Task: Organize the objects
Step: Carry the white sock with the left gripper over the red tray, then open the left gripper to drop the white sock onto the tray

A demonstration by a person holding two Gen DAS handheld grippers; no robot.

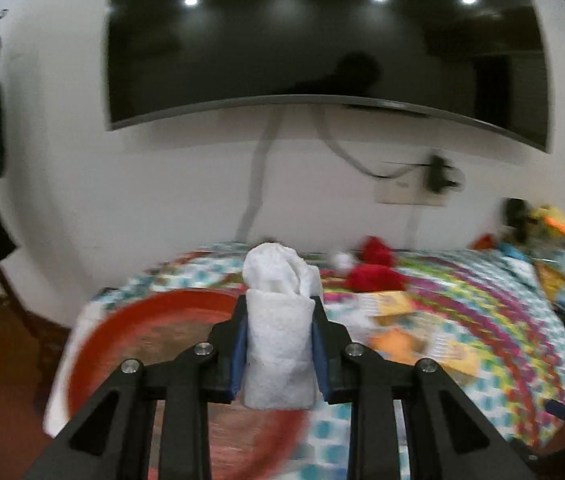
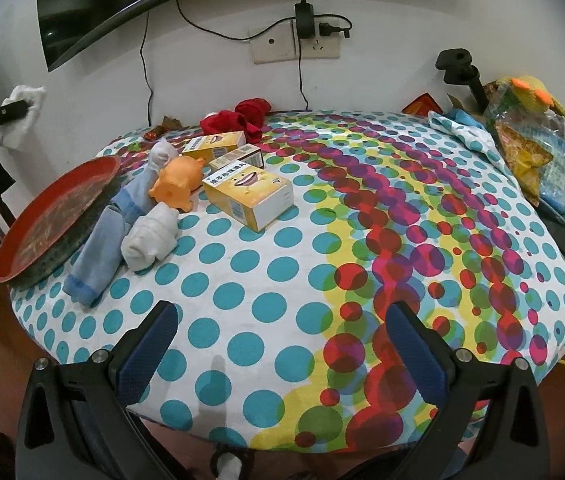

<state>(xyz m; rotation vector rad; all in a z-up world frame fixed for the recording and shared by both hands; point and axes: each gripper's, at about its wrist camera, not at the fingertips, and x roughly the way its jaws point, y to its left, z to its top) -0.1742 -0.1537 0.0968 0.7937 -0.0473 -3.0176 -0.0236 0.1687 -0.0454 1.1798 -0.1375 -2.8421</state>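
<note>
Right gripper [image 2: 278,344], lower frame, jaws spread wide with nothing between, above the dotted surface [image 2: 242,272]. Mid left: red tray [image 2: 42,216], socks, yellow boxes [image 2: 248,196]. Left gripper [image 1: 279,344] clamps a rolled white sock [image 1: 276,344], raised over the tray.

Soft white terry roll [image 1: 278,320] – nubbly cloth; red tray [image 2: 58,216] worn and scuffed; yellow boxes [image 2: 250,196] of smooth card; matt dotted tablecloth [image 2: 322,280].
</note>
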